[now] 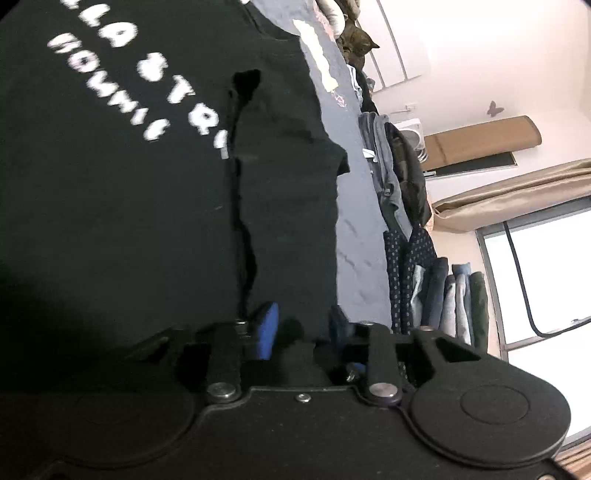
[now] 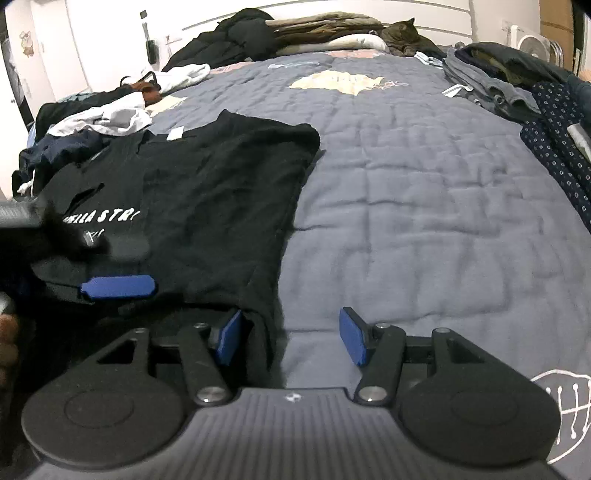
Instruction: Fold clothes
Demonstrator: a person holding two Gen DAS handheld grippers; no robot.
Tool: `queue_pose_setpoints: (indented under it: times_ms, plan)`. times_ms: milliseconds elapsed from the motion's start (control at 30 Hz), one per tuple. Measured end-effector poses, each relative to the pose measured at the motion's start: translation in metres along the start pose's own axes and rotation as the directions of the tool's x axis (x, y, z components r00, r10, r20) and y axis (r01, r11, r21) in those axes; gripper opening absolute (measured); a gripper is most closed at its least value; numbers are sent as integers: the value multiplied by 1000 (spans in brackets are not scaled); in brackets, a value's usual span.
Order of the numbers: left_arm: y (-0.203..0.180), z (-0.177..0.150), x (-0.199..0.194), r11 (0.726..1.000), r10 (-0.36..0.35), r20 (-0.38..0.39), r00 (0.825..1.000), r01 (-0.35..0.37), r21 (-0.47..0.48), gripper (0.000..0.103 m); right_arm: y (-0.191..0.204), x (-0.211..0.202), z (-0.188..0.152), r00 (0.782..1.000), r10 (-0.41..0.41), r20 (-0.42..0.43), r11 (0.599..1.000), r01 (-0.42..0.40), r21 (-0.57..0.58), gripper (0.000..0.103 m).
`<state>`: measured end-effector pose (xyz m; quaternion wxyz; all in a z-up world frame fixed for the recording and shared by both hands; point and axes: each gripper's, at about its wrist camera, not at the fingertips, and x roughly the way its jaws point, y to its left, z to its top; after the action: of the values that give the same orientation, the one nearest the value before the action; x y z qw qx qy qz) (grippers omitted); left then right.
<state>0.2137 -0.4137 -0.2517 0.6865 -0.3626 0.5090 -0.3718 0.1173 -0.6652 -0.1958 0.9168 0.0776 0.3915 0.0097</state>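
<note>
Black T-shirt (image 2: 221, 192) with white lettering lies spread on the blue-grey quilt (image 2: 424, 221) of the bed, toward the bed's left side as the right wrist view has it; one side panel is folded inward over the print, so only part of the lettering shows. Right gripper (image 2: 291, 341): blue-padded fingers (image 2: 352, 341) stand released and well apart, low over the near edge of the bed, the shirt's lower corner lying between them against the left pad, the right pad over bare quilt and not pressing any cloth. Left gripper (image 2: 118, 286) shows in the right wrist view as a blurred dark body with one blue pad over the shirt's near left part. In its own view the left gripper (image 1: 303, 325) sits right over the black cloth, fingers (image 1: 267, 328) a little apart; dark fabric fills the gap between them, and I cannot tell whether the pads press on it. Piles of unfolded clothes (image 2: 96, 122) lie along the bed's left edge; folded jeans and dotted navy cloth (image 2: 554, 147) along its right edge. Cat (image 2: 402, 35) rests at the far end of the bed beside a dark jacket (image 2: 236, 40).
</note>
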Motion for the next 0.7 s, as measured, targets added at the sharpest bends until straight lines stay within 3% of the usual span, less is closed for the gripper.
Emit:
queue_pose_setpoints:
  times_ms: [100, 200, 267, 333, 467, 567, 700]
  plan:
    - [2, -6, -15, 999, 12, -14, 1000, -11, 30, 29, -2, 0, 0, 1000, -3, -2, 1000, 3, -7, 56]
    - [-8, -11, -34, 992, 78, -23, 997, -75, 99, 33, -3, -2, 1, 1000, -8, -4, 1000, 8, -9, 56]
    - [-18, -16, -51, 983, 101, 3, 995, -100, 152, 56, -7, -5, 4, 1000, -4, -11, 1000, 4, 21, 57]
    - [-27, -23, -71, 972, 121, 37, 992, -126, 197, 69, -13, -11, 8, 1000, -1, -15, 998, 2, 61, 57]
    - [-43, -36, -117, 943, 178, 111, 978, -202, 264, 70, -17, -20, 15, 1000, -14, -11, 994, 15, 112, 64]
    - [-51, -47, -151, 903, 260, 166, 951, -300, 309, 75, -17, -23, 17, 1000, -6, -16, 992, 8, 127, 66]
    - [-53, -63, -195, 880, 307, 213, 928, -362, 308, 75, -13, -20, 9, 995, -5, -97, 996, 13, 87, 68]
